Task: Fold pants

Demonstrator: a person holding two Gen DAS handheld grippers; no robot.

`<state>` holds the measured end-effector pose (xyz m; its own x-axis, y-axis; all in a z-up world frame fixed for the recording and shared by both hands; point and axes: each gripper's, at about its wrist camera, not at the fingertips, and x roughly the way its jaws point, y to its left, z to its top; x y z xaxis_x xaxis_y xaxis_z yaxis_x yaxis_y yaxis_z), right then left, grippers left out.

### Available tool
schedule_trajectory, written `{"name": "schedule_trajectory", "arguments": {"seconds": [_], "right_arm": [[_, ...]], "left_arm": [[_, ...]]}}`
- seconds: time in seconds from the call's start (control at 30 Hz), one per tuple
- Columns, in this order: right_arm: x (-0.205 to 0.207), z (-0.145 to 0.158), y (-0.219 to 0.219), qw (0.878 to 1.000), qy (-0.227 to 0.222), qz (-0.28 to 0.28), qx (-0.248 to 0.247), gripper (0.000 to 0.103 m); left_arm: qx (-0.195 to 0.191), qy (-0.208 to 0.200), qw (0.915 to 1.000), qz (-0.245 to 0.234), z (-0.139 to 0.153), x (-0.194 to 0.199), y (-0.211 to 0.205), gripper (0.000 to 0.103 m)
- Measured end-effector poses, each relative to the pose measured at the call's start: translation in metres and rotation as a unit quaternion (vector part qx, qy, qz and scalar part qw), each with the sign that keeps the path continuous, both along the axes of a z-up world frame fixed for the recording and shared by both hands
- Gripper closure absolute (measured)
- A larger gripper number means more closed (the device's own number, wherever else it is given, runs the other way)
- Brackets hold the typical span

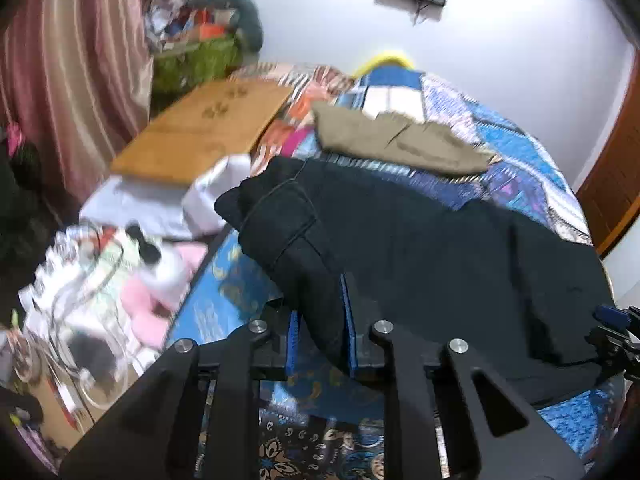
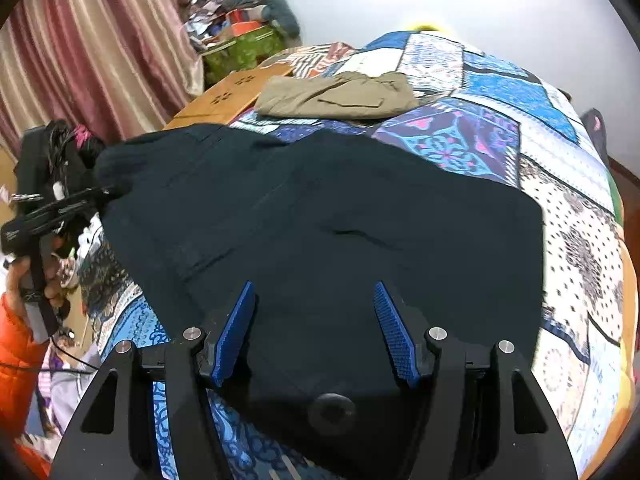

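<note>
Black pants [image 2: 340,216] lie folded on the patchwork bedspread [image 2: 560,184]; they also show in the left wrist view [image 1: 440,248]. My left gripper [image 1: 320,320] is shut on the pants' left edge and holds a fold of it lifted, pocket side up. It shows from the side in the right wrist view [image 2: 100,194], held by a hand in an orange sleeve. My right gripper [image 2: 316,328] is open, its blue pads [image 2: 236,332] spread just above the near part of the pants, holding nothing.
Folded khaki pants [image 2: 340,94] lie further back on the bed. A wooden board [image 1: 200,128] rests at the bed's left edge. Clutter, a green box [image 2: 244,50] and a striped curtain [image 1: 60,72] stand at the left. A door [image 1: 616,176] is at the right.
</note>
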<state>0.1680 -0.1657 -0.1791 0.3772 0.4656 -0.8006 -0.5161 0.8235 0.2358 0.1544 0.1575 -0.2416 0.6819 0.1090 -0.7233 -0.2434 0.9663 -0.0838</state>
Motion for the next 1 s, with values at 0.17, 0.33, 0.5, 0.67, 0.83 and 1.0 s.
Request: {"name": "schedule_trajectory", "arguments": {"seconds": [0.17,0.33,0.5,0.67,0.83,1.0], "right_arm": [[-0.004,0.018,-0.037,0.998,-0.009,-0.048,0.032,0.044],[-0.01,0.024,-0.083,0.994,-0.011,-0.105,0.028,0.044],[-0.016,0.007,-0.112,0.99,0.013,-0.136,0.013,0.044],[-0.023,-0.007,-0.119,0.99,0.027,-0.136,0.034,0.044],[-0.024,-0.007,-0.117,0.992,0.018,-0.122,0.036,0.043],[-0.02,-0.011,-0.118,0.993,0.016,-0.111,0.044,0.042]], "left_arm": [[0.029,-0.043,0.9981,-0.034,0.041,-0.002,-0.022,0.088],[0.046,-0.079,0.9932,-0.072,0.073,-0.006,-0.054,0.088],[0.056,-0.102,0.9868,-0.113,0.098,-0.002,-0.09,0.089],[0.057,-0.112,0.9803,-0.152,0.114,0.005,-0.126,0.09],[0.052,-0.115,0.9722,-0.197,0.124,0.017,-0.17,0.091],[0.045,-0.111,0.9594,-0.255,0.12,0.024,-0.227,0.092]]}}
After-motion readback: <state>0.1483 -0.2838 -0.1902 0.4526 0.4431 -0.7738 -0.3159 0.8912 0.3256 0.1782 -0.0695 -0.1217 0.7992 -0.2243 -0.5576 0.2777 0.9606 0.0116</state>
